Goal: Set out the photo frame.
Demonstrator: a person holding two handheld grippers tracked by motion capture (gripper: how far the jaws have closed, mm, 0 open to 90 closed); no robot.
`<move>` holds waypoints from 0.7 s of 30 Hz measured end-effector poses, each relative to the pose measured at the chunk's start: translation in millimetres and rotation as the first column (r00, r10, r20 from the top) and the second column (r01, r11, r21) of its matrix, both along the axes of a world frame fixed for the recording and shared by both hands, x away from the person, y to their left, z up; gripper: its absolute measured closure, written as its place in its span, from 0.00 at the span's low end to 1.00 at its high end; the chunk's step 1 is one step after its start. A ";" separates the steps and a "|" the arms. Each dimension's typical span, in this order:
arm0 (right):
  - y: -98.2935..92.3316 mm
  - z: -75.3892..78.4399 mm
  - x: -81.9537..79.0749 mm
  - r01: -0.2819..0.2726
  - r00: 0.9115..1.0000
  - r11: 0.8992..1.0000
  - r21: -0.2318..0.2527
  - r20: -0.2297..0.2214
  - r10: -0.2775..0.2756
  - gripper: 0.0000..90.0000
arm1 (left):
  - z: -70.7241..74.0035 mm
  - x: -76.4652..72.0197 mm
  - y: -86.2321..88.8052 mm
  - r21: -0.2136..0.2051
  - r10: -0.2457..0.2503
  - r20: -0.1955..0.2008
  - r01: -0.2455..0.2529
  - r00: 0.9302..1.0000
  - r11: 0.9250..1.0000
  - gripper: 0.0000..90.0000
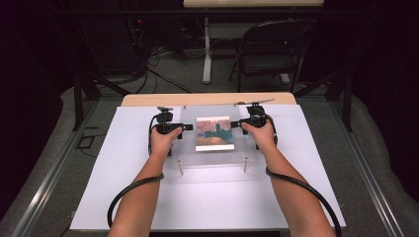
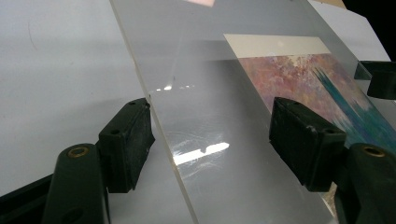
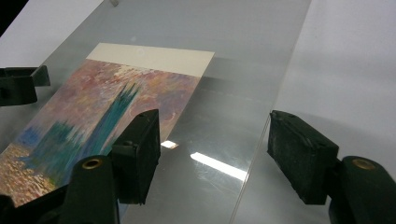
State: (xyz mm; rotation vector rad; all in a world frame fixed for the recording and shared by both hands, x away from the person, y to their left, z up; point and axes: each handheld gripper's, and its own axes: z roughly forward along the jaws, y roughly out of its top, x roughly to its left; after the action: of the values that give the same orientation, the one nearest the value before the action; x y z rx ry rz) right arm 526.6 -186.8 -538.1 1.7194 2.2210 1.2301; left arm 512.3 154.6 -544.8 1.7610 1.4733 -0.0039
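A clear acrylic sheet (image 1: 212, 159) lies raised on small metal posts (image 1: 181, 169) over a white board (image 1: 207, 202). A painted picture (image 1: 214, 133) in pink, teal and orange lies flat at its middle. My left gripper (image 1: 184, 127) is at the sheet's left edge and my right gripper (image 1: 236, 124) at its right edge. In the left gripper view the sheet (image 2: 210, 112) runs between the wide-apart jaws of the left gripper (image 2: 212, 140), with no pad pressing on it. The right gripper (image 3: 212, 154) straddles the sheet's edge (image 3: 261, 140) the same way, open beside the picture (image 3: 93, 116).
The white board covers a wooden table (image 1: 207, 98). Behind it stand a folding chair (image 1: 272, 49) and a desk leg (image 1: 206, 54) with cables on the floor. A cable (image 1: 123, 197) trails from each gripper along the forearms.
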 end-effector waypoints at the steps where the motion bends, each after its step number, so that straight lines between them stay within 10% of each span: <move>1: -0.2 -0.3 0.1 0.000 1.000 1.000 0.002 0.000 0.000 0.37 | -0.2 -0.1 0.0 -0.003 0.001 -0.001 -0.001 1.000 1.000 0.33; 21: -0.6 -3.6 0.1 0.004 1.000 0.999 0.048 -0.030 -0.003 0.36 | -1.8 -2.6 -0.4 -0.049 -0.001 -0.043 -0.001 0.999 0.999 0.33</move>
State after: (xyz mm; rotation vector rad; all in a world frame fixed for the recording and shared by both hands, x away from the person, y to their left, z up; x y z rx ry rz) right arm 526.6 -187.4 -541.7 1.7699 2.2211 1.2763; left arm 509.7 154.2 -546.6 1.7310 1.4916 -0.0781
